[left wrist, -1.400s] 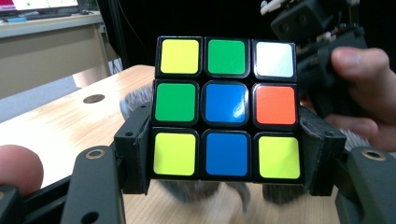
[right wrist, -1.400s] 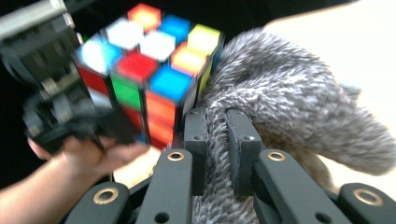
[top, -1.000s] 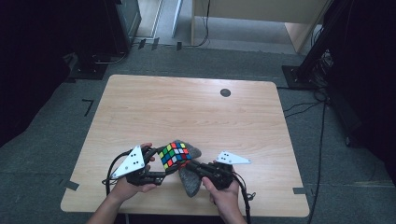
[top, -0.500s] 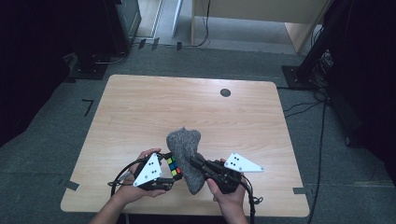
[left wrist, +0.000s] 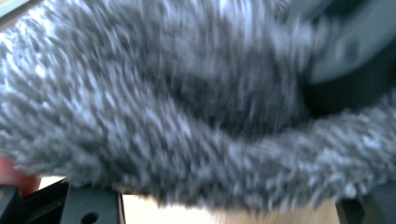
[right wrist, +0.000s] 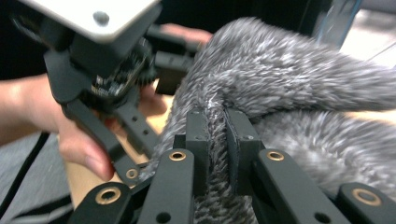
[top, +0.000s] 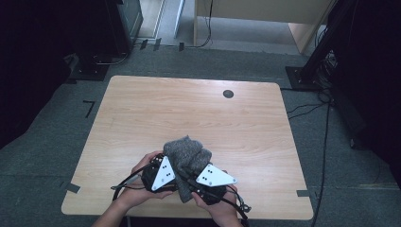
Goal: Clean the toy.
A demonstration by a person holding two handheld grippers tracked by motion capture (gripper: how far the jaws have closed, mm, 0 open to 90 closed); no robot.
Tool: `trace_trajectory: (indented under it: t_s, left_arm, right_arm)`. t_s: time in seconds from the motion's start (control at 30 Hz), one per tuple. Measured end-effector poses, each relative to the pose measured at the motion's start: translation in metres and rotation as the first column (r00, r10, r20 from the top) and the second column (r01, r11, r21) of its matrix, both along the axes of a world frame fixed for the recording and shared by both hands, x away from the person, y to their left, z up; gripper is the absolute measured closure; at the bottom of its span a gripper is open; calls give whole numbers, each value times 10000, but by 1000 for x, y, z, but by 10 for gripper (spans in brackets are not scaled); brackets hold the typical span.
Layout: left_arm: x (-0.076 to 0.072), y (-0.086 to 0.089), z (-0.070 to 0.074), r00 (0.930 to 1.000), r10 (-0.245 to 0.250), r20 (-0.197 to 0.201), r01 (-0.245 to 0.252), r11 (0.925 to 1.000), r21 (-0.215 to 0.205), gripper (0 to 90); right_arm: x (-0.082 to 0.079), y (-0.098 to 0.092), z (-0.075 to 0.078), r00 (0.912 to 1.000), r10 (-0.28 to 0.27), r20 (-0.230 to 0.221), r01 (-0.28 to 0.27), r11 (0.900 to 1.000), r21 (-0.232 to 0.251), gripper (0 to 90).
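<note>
A grey fuzzy cloth (top: pixel 186 151) lies bunched over the tips of both grippers near the table's front edge. My right gripper (right wrist: pixel 217 122) is shut on a fold of the cloth (right wrist: pixel 303 93), which is pinched between its two pads. My left gripper (top: pixel 171 180) sits just left of it, with its jaws under the cloth (left wrist: pixel 187 116). The coloured puzzle cube seen at the left jaws earlier is hidden under the cloth. In the right gripper view, the left gripper's black frame (right wrist: pixel 102 79) and the hand holding it are close on the left.
The wooden table (top: pixel 189 104) has a small black round mark (top: pixel 228 93) at the back right. Black stands and cables sit on the grey floor behind and to the right of the table.
The right gripper has lifted the grey cloth and drawn it leftward over the puzzle cube, which has gone from sight. Both hands have come closer together.
</note>
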State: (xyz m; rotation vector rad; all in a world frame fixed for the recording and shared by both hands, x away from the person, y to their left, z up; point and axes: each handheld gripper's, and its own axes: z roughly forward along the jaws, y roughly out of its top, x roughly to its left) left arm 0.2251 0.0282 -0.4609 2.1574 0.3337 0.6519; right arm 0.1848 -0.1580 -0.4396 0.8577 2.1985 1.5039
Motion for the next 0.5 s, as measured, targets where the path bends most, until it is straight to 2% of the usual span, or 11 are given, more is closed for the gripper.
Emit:
trace_trajectory:
  t_s: [0.07,0.17,0.2,0.27,0.33,0.37,0.4,0.43,0.5]
  left_arm:
    - [0,-1,-1,10000,-13,-36,13,10000,25,342]
    - [0,0,0,10000,-80,-49,79,9999,-133,342]
    - [0,0,0,10000,-80,-49,79,9999,-133,342]
    - [2,4,2,9999,-50,-100,46,9991,-432,343]
    - [3,6,3,9999,25,-116,-31,9984,-567,343]
    - [3,8,4,9999,-35,-100,28,9976,-697,343]
    - [2,9,5,9999,-112,-121,102,9966,-820,343]
    - [2,8,4,9999,-113,-38,109,9965,-831,343]
    - [1,7,4,9999,-88,60,92,9971,-754,343]
  right_arm:
    - [1,1,-1,9999,-73,-98,71,9997,-250,818]
    - [2,-1,-1,9999,52,-159,-53,10000,-84,809]
    - [2,-2,0,9999,104,-123,-105,9999,-47,789]
    - [1,-3,2,9996,78,270,-79,10000,59,693]
    - [-2,-3,4,9936,-554,983,562,9984,-62,575]
    - [-3,-1,4,9874,-980,1242,1022,9944,-279,521]
    - [-4,2,4,9800,-1420,1392,1527,9858,-694,488]
    - [-3,3,2,9757,-1656,1435,1795,9796,-907,466]
    - [-2,0,1,9808,-1616,1087,1684,9841,-567,504]
